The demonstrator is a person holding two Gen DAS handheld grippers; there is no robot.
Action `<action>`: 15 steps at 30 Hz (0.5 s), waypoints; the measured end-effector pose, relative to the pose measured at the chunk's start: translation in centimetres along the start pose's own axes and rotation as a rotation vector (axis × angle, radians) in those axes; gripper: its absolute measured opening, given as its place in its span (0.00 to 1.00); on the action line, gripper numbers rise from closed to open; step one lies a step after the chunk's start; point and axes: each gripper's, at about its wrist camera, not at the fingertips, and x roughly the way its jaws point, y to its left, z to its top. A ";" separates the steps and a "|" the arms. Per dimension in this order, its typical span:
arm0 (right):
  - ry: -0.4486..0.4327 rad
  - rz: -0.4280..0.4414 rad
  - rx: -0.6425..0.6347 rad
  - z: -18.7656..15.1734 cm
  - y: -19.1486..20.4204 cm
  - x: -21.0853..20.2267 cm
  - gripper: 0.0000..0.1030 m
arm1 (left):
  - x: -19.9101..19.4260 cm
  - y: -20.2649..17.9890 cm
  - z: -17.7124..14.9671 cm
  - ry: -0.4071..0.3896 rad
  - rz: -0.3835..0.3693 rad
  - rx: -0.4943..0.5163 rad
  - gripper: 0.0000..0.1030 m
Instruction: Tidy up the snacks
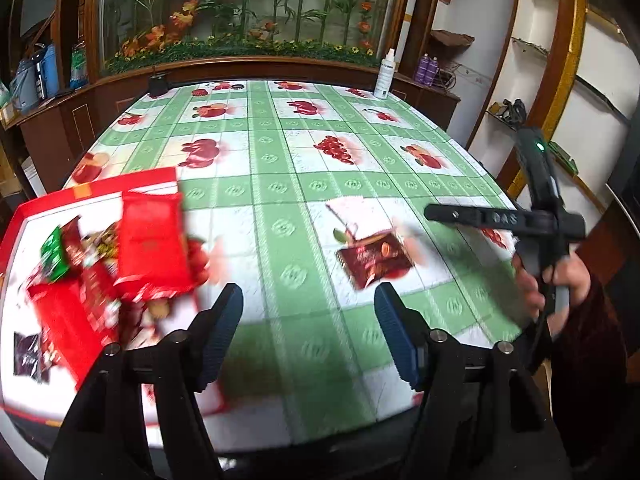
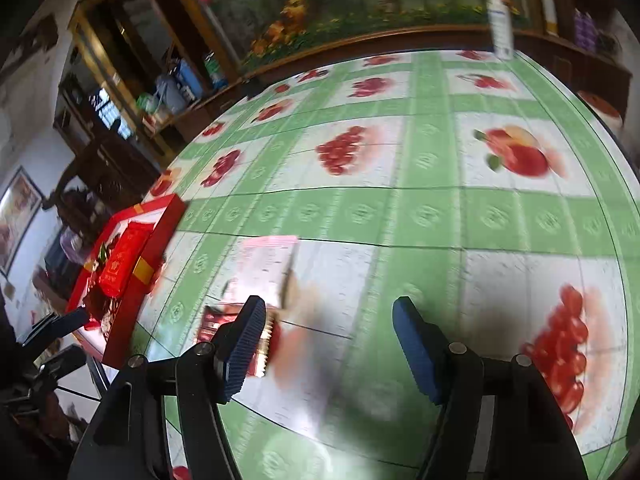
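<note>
A red gift box with a white inside sits at the table's left edge and holds several snack packets, a large red packet lying on top. A pink and dark-red snack packet lies flat on the tablecloth to the right of the box. My left gripper hangs open over the cloth between box and packet, with nothing between its fingers. In the right wrist view my right gripper is open and empty above the cloth. The same packet lies just left of its left finger, partly hidden by it.
The round table wears a green and white cloth printed with fruit. A white spray bottle stands at the far right edge and a small dark object at the far left. A hand holds the right tool. Wooden cabinets ring the table.
</note>
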 end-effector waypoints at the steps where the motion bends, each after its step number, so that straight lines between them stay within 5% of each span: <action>1: -0.006 0.000 0.027 -0.2 -0.6 0.0 0.67 | 0.7 -0.5 0.4 0.004 0.001 0.009 0.69; 9: -0.038 0.040 0.118 0.6 -2.4 1.1 0.68 | 5.3 -5.0 1.5 0.078 -0.088 0.199 0.69; 15: -0.046 0.073 0.168 0.6 -3.3 1.0 0.71 | 8.1 -6.0 2.3 0.135 -0.160 0.235 0.69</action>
